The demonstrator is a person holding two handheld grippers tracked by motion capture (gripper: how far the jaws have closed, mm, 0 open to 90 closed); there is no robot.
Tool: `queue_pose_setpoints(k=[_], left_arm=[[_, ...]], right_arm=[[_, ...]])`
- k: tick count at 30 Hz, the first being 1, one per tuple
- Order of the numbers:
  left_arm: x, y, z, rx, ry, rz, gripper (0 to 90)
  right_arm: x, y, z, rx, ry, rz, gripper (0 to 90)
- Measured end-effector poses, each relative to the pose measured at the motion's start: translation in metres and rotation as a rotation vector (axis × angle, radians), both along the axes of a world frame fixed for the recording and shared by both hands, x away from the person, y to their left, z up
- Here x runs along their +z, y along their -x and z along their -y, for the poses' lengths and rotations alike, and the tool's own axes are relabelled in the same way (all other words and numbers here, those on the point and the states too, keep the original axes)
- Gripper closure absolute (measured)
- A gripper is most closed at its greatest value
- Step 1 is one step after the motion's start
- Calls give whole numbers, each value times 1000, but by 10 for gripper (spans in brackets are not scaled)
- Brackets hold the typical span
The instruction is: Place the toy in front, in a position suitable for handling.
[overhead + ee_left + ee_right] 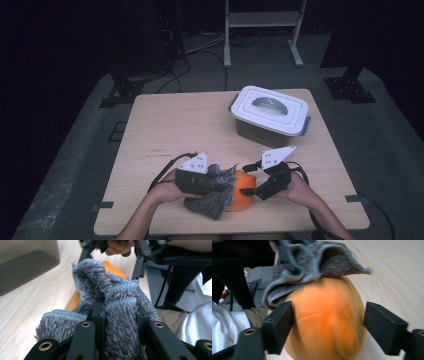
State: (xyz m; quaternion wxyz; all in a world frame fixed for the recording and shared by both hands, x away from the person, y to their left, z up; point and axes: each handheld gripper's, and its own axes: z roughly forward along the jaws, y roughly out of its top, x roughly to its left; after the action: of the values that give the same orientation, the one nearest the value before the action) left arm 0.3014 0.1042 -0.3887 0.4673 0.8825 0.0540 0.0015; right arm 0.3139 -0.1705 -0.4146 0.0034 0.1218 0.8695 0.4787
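The left gripper (120,315) pinched a fuzzy grey knitted cloth (120,295) against the round orange fruit (324,322), which sat between the right gripper's (328,325) widely parted jaws, one pad touching.

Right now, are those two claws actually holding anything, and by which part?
The left gripper pinches a bunched fold of the grey cloth. The right gripper straddles the orange ball, jaws open with a gap on one side.

Lidded white bin (270,116) at far right of wooden table (175,125).
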Motion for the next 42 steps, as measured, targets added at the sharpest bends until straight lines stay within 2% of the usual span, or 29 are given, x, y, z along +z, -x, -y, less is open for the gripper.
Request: queue_pose_setpoints(k=[1, 2, 3, 4, 5, 6, 7, 8, 9, 11, 12, 15, 16, 17, 19, 21, 22, 23, 24, 25, 26, 30, 33, 36, 37, 38, 39, 41, 42], left_arm=[[1, 1, 0, -7, -2, 2, 694], [3, 1, -1, -1, -5, 12, 691], [4, 0, -2, 5, -1, 13, 691], [7, -3, -4, 22, 16, 15, 688], [7, -3, -4, 22, 16, 15, 687], [10, -5, -6, 31, 26, 19, 687], [10, -5, -6, 31, 26, 19, 687], [14, -7, -7, 36, 36, 28, 686], [14, -7, -7, 36, 36, 28, 685], [16, -8, -6, 39, 43, 27, 685], [16, -9, -5, 38, 41, 28, 683], [11, -11, -3, 38, 44, 10, 683], [4, -11, -2, 27, 25, 3, 685], [4, -11, -2, 27, 25, 3, 687], [0, -12, -5, 26, 44, -21, 688], [-3, -12, -11, 34, 36, -21, 687], [-6, -12, -21, 54, 20, -29, 686], [-6, -12, -21, 54, 20, -29, 685], [-11, -14, -32, 91, -5, -38, 684], [-11, -14, -32, 91, -5, -38, 684], [-15, -16, -40, 115, -11, -49, 685], [-19, -17, -47, 130, -14, -59, 688], [-18, -18, -45, 125, 21, -71, 691], [-12, -19, -39, 94, 81, -77, 691], [-9, -19, -35, 80, 88, -75, 691], [-8, -18, -26, 57, 77, -72, 690], [-8, -18, -26, 57, 77, -72, 691], [-10, -18, -22, 47, 51, -71, 692], [-11, -18, -22, 52, 41, -70, 693]], right_arm=[[-2, 0, -2, 3, 16, -12, 218], [-8, 0, -6, -2, 25, -35, 269], [-8, 0, -6, -2, 25, -35, 269], [-8, 1, -4, 8, 28, -19, 391], [-8, 1, -4, 8, 28, -19, 391], [-4, 5, -3, 33, 48, 60, 482], [-4, 5, -3, 33, 48, 60, 482], [-1, 8, -4, 54, 66, 121, 510], [-1, 8, -4, 54, 66, 121, 510], [4, 10, -5, 76, 69, 186, 515], [6, 11, -5, 92, 81, 234, 514], [5, 10, -6, 94, 83, 246, 513], [1, 10, -4, 109, 87, 251, 514], [1, 10, -4, 109, 87, 251, 514], [-2, 10, -1, 118, 81, 237, 515], [-5, 11, 3, 128, 75, 242, 514], [-5, 11, 4, 129, 75, 243, 510], [-5, 11, 4, 129, 75, 243, 510], [-7, 10, 8, 131, 65, 238, 509], [-8, 9, 9, 128, 60, 232, 509], [-8, 9, 9, 125, 56, 228, 509], [-8, 8, 8, 125, 56, 229, 509], [-6, 7, 5, 130, 64, 244, 511], [-3, 5, -1, 141, 77, 278, 512], [-3, 5, -1, 141, 77, 278, 512], [-1, 6, -5, 146, 87, 291, 511], [-1, 6, -5, 146, 87, 291, 511], [-1, 7, -6, 142, 98, 301, 481], [-2, 7, -5, 119, 89, 252, 377]])
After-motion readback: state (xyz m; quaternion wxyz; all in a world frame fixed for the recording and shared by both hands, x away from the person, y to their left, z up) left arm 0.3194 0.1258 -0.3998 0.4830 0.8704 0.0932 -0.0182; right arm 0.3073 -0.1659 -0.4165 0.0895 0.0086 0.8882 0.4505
